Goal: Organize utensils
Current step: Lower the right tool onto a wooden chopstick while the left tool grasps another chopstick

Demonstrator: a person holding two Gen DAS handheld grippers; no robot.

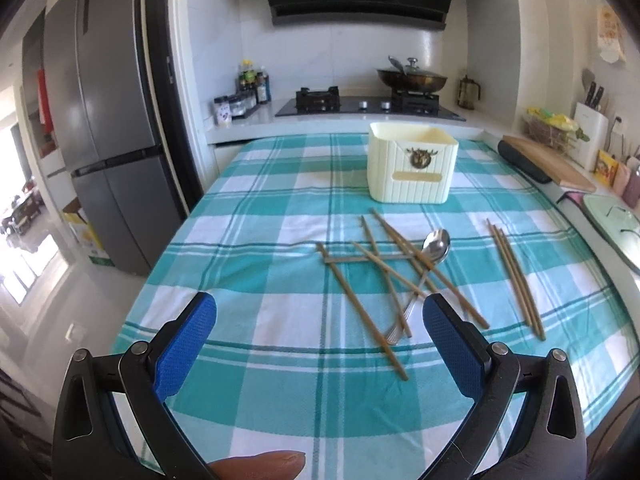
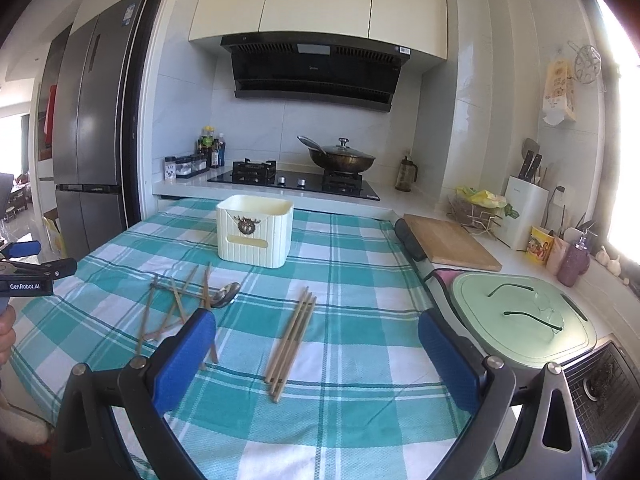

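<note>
Both spread, empty: left gripper, right gripper. Ahead: teal plaid tablecloth, loose chopsticks, cream holder; beyond, stove.

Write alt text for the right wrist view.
Open right gripper hovers over a teal checked tablecloth, facing a neat bundle of chopsticks; scattered chopsticks and spoon lie left, a cream holder behind.

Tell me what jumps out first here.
The teal checked cloth fills the table, with a cream holder standing at its far end. In front of it, loose chopsticks lie crisscrossed with spoons; a neat bundle lies apart to their right. Both grippers, left and right, hover open.
</note>
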